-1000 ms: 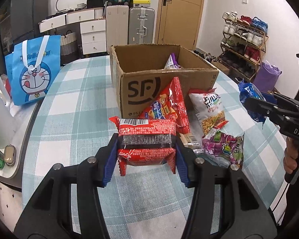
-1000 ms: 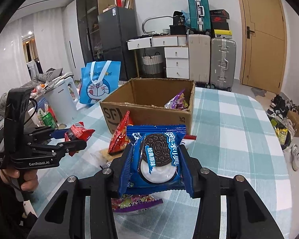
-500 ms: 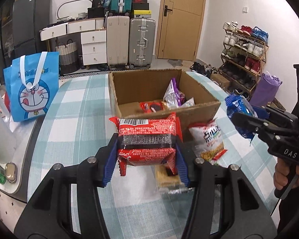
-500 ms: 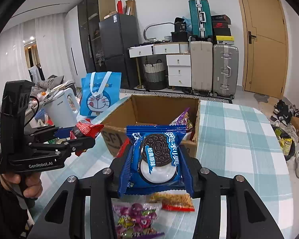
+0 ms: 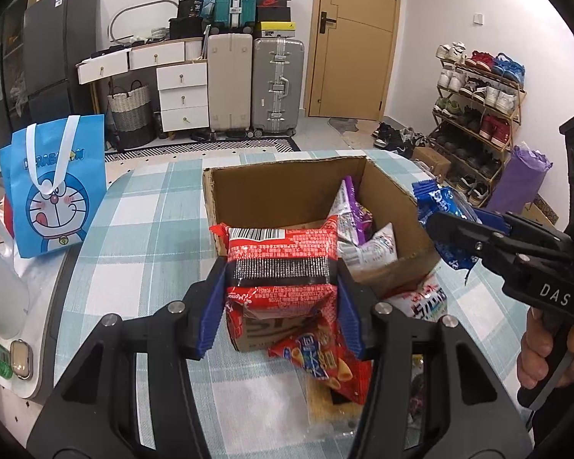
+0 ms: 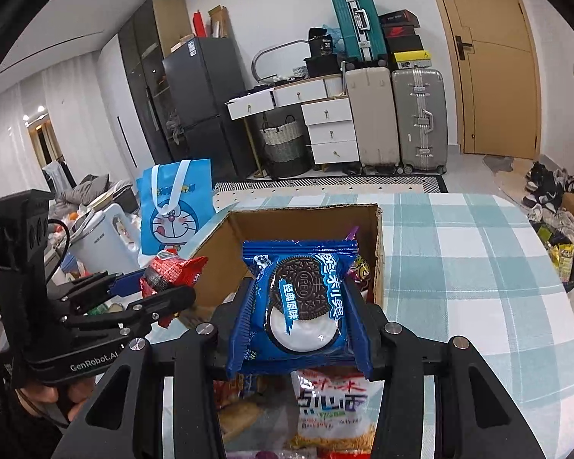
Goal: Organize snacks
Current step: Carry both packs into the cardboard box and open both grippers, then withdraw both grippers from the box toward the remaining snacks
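At centre frame of the left wrist view, my left gripper (image 5: pixel 281 298) clamps the red packet (image 5: pixel 283 267) between its blue pads, in front of the box (image 5: pixel 382 191). At centre of the right wrist view, my right gripper (image 6: pixel 300 317) clamps the Oreo pack (image 6: pixel 300 302) before the box's near wall; noodle bag (image 6: pixel 333 405) below.

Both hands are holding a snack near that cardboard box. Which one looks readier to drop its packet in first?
Probably the left. Its red packet already sits over the cardboard box's near corner, while the right gripper's blue Oreo packet seems to hang just short of the box's front edge. It's close, though.
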`<action>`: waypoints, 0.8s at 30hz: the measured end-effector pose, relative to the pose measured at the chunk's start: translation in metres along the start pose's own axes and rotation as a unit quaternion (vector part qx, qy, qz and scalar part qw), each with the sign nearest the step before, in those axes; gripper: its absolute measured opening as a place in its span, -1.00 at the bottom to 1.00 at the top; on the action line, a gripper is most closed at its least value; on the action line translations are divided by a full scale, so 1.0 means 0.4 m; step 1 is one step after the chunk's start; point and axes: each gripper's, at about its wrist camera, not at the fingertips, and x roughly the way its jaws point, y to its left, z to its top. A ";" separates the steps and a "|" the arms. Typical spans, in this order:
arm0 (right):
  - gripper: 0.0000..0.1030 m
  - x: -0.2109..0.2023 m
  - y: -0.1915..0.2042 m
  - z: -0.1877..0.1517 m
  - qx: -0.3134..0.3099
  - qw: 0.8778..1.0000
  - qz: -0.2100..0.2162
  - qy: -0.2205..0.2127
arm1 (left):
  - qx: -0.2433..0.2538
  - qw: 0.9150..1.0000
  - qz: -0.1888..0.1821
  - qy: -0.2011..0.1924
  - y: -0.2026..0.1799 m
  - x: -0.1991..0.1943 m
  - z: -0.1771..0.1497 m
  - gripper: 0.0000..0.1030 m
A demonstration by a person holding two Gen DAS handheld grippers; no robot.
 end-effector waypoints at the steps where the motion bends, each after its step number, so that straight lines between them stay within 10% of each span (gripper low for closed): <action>1: -0.13 0.007 -0.001 0.002 0.001 1.000 -0.001 0.002 | -0.001 1.000 0.001 -0.001 0.003 0.010 0.007 -0.05; 16: -0.02 0.080 -0.019 0.009 0.013 1.000 -0.011 0.018 | 0.008 1.000 0.017 0.020 0.004 0.112 0.026 -0.04; 24: 0.86 -0.006 -0.044 -0.026 0.020 1.000 -0.020 0.008 | 0.014 1.000 0.014 0.002 -0.006 0.053 -0.003 0.64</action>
